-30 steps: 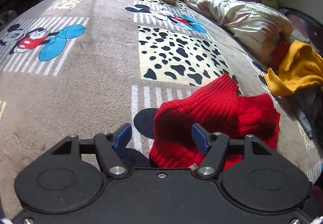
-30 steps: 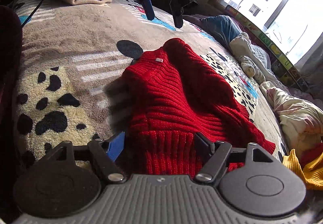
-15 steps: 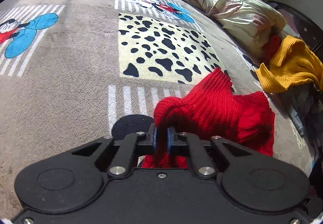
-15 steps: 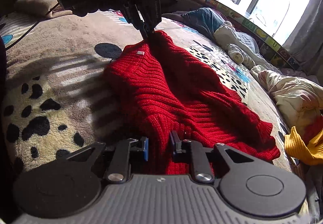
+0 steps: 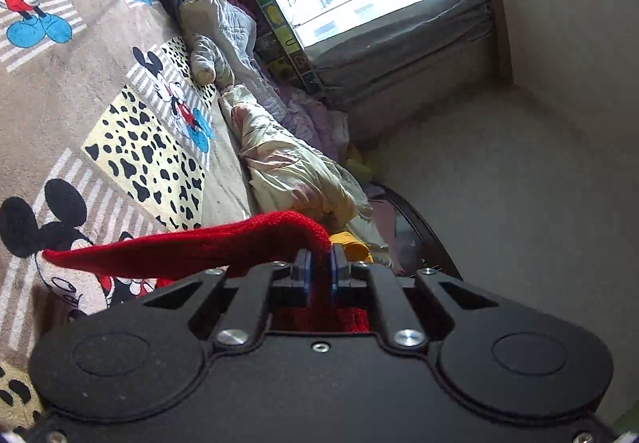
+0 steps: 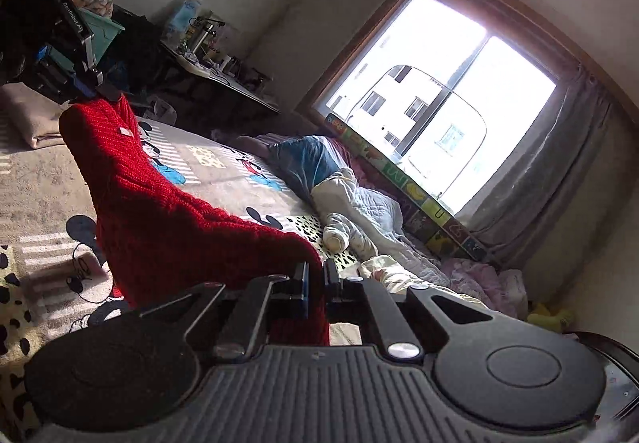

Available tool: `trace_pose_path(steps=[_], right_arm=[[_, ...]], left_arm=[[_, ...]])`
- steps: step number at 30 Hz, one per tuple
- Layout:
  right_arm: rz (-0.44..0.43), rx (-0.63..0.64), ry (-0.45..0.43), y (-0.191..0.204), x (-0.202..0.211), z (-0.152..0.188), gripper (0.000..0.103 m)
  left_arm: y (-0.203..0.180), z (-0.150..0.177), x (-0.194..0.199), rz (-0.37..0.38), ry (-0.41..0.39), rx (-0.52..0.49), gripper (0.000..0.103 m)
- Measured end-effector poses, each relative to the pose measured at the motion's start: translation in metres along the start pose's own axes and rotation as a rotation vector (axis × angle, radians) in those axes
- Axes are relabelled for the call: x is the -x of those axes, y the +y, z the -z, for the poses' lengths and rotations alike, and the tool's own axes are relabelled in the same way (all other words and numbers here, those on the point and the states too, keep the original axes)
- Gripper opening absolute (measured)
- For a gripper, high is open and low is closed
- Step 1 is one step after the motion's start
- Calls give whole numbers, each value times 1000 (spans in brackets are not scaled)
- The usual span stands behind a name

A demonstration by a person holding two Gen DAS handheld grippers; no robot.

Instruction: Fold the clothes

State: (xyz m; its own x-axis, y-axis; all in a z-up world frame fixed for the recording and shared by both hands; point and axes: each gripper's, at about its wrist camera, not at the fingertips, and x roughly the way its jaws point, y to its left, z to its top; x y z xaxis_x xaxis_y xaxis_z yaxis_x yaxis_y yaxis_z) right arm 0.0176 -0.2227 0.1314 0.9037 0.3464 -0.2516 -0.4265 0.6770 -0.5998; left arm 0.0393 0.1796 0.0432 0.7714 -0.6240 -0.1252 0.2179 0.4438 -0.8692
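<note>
Both grippers, left gripper (image 5: pixel 318 267) and right gripper (image 6: pixel 314 281), have just clamped onto the red sweater (image 6: pixel 159 211) and raised it off the blanket (image 5: pixel 80 115) below, so it hangs stretched between them, ready for spreading flat.

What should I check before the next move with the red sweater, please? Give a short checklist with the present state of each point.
1. Left gripper shut on the red sweater: ok.
2. Right gripper shut on the sweater: ok.
3. Sweater hangs between both grippers: ok.
4. Sweater fully clear of the blanket: cannot tell, lower edge hidden.
5. Sleeves hang straight: cannot tell.
</note>
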Motion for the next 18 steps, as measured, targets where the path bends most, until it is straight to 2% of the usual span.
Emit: trace_pose_path(steps=[1,4,8,9,10,12,13,14,16,18], right_arm=[[-11,-4,-10,-9,5,-5,1],[-21,7,-13,-28,5,-12,1],[-135,-83,42,-33,-24,1,1],[-180,-100,51,-22,-30,8,2],[-229,-116,56,-8,-34,16,7],[-312,-161,57,24,-39,30,46],[-351,-186,64,40,-41,37,89],[-405,-211,72,66,-42,45,100],[-485,-209,112,117,-47,55,95],[-543,-198,148,163,-50,64,95]], left_arm=[[-11,0,6,12,-18,-3,6],[-22,-8,3,-18,-25,-10,6],[4,-13,-22,-133,3,19,6],[17,-12,-28,-164,8,42,6],[27,-10,-31,-181,13,64,6],[48,-5,-35,-214,26,102,6],[53,-3,-35,-219,25,110,6],[57,0,-34,-223,24,118,6],[65,5,-33,-231,21,134,6],[66,7,-29,-227,9,142,6]])
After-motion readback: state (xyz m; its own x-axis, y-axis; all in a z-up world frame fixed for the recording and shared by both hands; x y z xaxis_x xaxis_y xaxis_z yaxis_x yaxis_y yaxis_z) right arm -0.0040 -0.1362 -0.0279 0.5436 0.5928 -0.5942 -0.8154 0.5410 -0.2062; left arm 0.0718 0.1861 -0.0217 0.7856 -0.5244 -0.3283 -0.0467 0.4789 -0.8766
